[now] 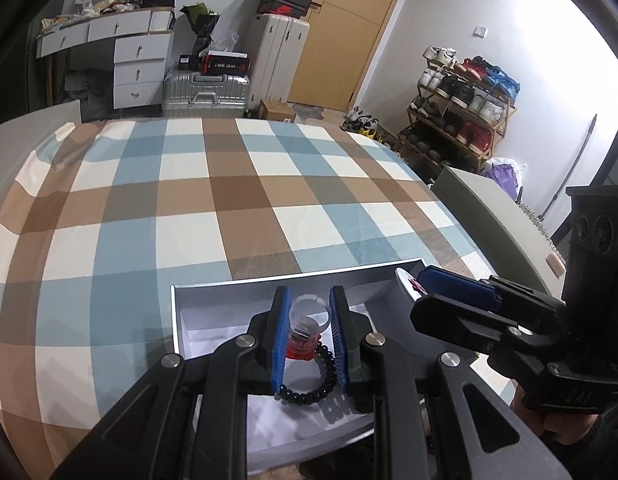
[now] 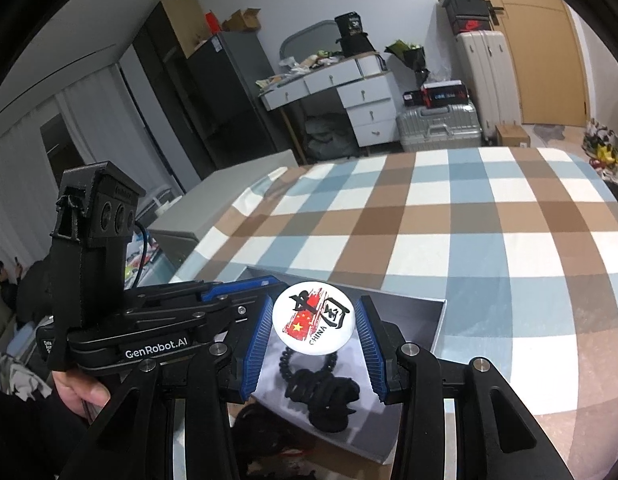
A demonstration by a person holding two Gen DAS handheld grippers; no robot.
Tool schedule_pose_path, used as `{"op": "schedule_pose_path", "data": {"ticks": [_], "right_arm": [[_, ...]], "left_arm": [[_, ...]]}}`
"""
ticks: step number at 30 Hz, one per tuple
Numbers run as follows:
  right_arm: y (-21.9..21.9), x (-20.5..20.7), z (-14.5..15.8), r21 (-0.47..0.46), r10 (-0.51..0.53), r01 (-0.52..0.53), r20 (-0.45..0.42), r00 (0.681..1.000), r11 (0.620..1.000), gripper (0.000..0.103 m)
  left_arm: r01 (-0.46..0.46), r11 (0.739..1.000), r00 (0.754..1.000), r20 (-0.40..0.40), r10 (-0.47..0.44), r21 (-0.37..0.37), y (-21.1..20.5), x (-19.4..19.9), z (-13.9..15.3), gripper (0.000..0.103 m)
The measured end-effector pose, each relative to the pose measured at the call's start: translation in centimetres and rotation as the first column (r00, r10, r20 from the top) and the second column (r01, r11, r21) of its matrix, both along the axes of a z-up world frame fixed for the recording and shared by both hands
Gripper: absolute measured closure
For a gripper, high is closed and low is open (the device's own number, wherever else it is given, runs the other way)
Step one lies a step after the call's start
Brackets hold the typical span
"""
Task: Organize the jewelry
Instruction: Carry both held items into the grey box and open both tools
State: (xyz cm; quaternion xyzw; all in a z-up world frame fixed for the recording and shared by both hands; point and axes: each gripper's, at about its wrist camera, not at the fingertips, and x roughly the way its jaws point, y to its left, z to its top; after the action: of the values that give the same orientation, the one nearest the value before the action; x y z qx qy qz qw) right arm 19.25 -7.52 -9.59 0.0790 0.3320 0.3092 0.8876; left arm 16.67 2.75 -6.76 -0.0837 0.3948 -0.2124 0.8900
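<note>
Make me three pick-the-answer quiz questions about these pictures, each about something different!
1. Where is the black bead bracelet?
A. Inside the grey box
B. On the shoe rack
C. On the white desk

2. What colour are the pads on the tongs?
A. Green
B. Blue
C. Yellow

3. What are the right tongs doing?
A. Hanging empty
B. Holding a round white badge
C. Holding a shoe

Answers: 1 A, the beads lie on the box's floor, below the left tongs, which hold a clear ring with a red part. 2 B, ribbed blue pads line the fingers. 3 B, the badge sits between both pads.
</note>
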Motion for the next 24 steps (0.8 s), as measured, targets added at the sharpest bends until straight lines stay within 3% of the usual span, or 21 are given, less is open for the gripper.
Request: {"op": "schedule_pose_path", "data": {"ticks": [9,13,18,22,24], "right_arm": [[0.7,1.1,-0.8,-0.039,0.008,-0.010,-0.042,0.999,0.999,0.061],[0.9,1.2,-1.0,-0.051,0.003,-0.006,-0.057,0.998,0.999,0.059],[0.3,0.6,-0.5,-0.049,-0.015,0.013,-0.037,0.999,0.999,0.052],[-0.5,-0.6,0.5,-0.033,-0.036,0.036,-0.005,0.999,0.999,0.045],[-1.1,-1.4,1.1,-0.022,-0.050,0.051,0.013,0.999,0.998,0.042]], "left_arm": [[0.001,1.000,1.000,-0.024,-0.002,-0.024,0.2,0.8,-0.4,0.089],[0.000,0.998,0.999,-0.037,-0.003,-0.070,0.6,0.9,-0.3,0.088],[0.011,0.995,0.998,-0.056,-0.016,-0.097,0.9,0.9,-0.1,0.087],[-0.011,0.993,0.999,-0.049,0.005,-0.115,1.6,0.4,0.5,0.068],[-0.018,0.992,0.999,-0.035,0.014,-0.124,1.9,-0.2,1.1,0.063]]}}
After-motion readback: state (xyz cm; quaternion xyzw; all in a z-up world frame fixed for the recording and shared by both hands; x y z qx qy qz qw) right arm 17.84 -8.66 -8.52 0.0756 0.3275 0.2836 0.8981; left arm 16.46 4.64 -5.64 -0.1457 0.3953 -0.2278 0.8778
